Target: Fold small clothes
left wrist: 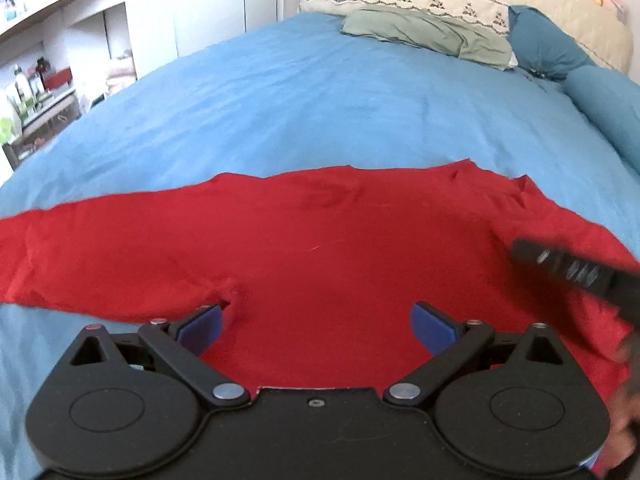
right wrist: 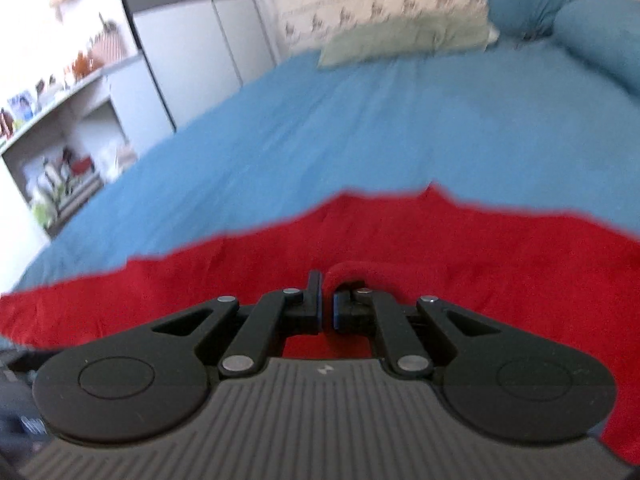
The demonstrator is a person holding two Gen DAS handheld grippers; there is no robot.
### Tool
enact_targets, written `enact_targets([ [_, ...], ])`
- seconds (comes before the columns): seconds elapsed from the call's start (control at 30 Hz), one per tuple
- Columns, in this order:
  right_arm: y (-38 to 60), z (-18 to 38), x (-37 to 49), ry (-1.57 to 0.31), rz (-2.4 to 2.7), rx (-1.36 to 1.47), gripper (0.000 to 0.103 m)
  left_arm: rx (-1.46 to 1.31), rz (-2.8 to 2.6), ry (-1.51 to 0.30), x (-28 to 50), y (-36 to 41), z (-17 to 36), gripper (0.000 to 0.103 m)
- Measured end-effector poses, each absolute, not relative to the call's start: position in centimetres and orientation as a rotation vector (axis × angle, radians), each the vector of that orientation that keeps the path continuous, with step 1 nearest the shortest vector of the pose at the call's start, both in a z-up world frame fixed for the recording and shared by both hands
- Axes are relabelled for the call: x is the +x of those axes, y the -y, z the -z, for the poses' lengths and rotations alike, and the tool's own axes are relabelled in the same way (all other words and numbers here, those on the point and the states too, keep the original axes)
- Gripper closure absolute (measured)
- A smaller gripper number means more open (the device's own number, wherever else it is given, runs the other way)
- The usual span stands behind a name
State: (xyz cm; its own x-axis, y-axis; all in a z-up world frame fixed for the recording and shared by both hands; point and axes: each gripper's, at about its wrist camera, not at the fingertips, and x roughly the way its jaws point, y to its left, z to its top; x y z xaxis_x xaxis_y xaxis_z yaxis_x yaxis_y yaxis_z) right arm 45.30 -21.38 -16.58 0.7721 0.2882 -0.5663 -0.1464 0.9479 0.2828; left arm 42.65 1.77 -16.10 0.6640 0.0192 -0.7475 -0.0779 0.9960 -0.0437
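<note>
The red garment (left wrist: 320, 240) lies spread on the near bed (left wrist: 320, 100). The left claw (left wrist: 316, 320) is released; the right claw (right wrist: 328, 304) pinches a thin fold, which could slip out.

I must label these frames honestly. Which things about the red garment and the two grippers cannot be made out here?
- Red garment: its near edge is hidden by the left gripper body in the left wrist view; its type is unclear.
- Right gripper: the right wrist view is motion-blurred, so the depth of the pinched fold is unclear.
- In the left wrist view it is blurred and cut off by the right edge.
</note>
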Motion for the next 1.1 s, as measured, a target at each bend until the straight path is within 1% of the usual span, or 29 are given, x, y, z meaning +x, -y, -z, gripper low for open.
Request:
enact_targets([
  [0.1, 21.3, 18.2, 45.0, -0.680, -0.249, 0.230, 0.083, -0.081, -0.031, -0.840, 42.8, -1.4, 15.8, 0.001],
  [0.2, 21.6, 18.3, 44.5, -0.692, -0.265, 0.227, 0.076, -0.073, -0.017, -0.832, 42.6, -0.9, 15.7, 0.001],
  [0.23, 21.6, 18.1, 45.3, -0.693, -0.261, 0.221, 0.062, -0.069, -0.010, -0.827, 42.5, -0.8, 15.6, 0.001],
  [0.27, 21.8, 17.7, 45.4, -0.693, -0.252, 0.208, 0.051, -0.063, -0.003, -0.820, 42.4, -0.7, 15.5, 0.001],
  [0.3, 22.3, 17.4, 44.8, -0.685, -0.233, 0.190, 0.034, -0.056, 0.003, -0.814, 42.4, -0.5, 15.5, 0.001],
  [0.33, 22.3, 17.1, 44.6, -0.664, -0.220, 0.173, 0.026, -0.047, 0.007, -0.806, 42.4, -0.2, 15.4, 0.001],
  [0.4, 23.6, 16.4, 43.2, -0.632, -0.198, 0.144, 0.023, -0.032, 0.029, -0.783, 42.2, 0.4, 14.9, 0.001],
  [0.53, 26.8, 15.0, 40.9, -0.624, -0.138, 0.107, 0.023, 0.067, 0.132, -0.754, 42.5, 3.3, 14.3, 0.001],
  [0.7, 30.5, 14.5, 37.7, -0.640, -0.057, 0.056, 0.022, 0.224, 0.265, -0.736, 43.1, 9.1, 15.8, 0.003],
  [0.73, 31.1, 14.6, 37.2, -0.643, -0.050, 0.051, 0.022, 0.249, 0.283, -0.732, 43.4, 10.0, 16.2, 0.008],
  [0.77, 31.8, 14.7, 36.6, -0.646, -0.045, 0.049, 0.022, 0.266, 0.296, -0.731, 43.8, 10.9, 16.8, 0.010],
  [0.87, 33.3, 15.3, 35.1, -0.665, -0.020, 0.058, 0.022, 0.288, 0.308, -0.748, 45.2, 12.1, 18.1, 0.026],
  [0.9, 33.7, 15.5, 34.6, -0.668, -0.012, 0.057, 0.022, 0.303, 0.311, -0.753, 45.7, 12.4, 18.6, 0.035],
  [0.93, 34.0, 15.7, 34.0, -0.670, -0.004, 0.057, 0.021, 0.314, 0.316, -0.756, 46.0, 12.6, 19.0, 0.042],
  [0.97, 34.4, 16.0, 33.4, -0.674, -0.001, 0.058, 0.021, 0.313, 0.320, -0.756, 46.2, 12.8, 19.1, 0.044],
  [1.03, 34.9, 16.6, 32.7, -0.684, 0.003, 0.063, 0.020, 0.288, 0.337, -0.755, 46.6, 12.8, 19.5, 0.054],
  [1.1, 35.4, 17.2, 32.0, -0.693, 0.000, 0.081, 0.020, 0.272, 0.330, -0.746, 47.1, 13.1, 19.5, 0.058],
])
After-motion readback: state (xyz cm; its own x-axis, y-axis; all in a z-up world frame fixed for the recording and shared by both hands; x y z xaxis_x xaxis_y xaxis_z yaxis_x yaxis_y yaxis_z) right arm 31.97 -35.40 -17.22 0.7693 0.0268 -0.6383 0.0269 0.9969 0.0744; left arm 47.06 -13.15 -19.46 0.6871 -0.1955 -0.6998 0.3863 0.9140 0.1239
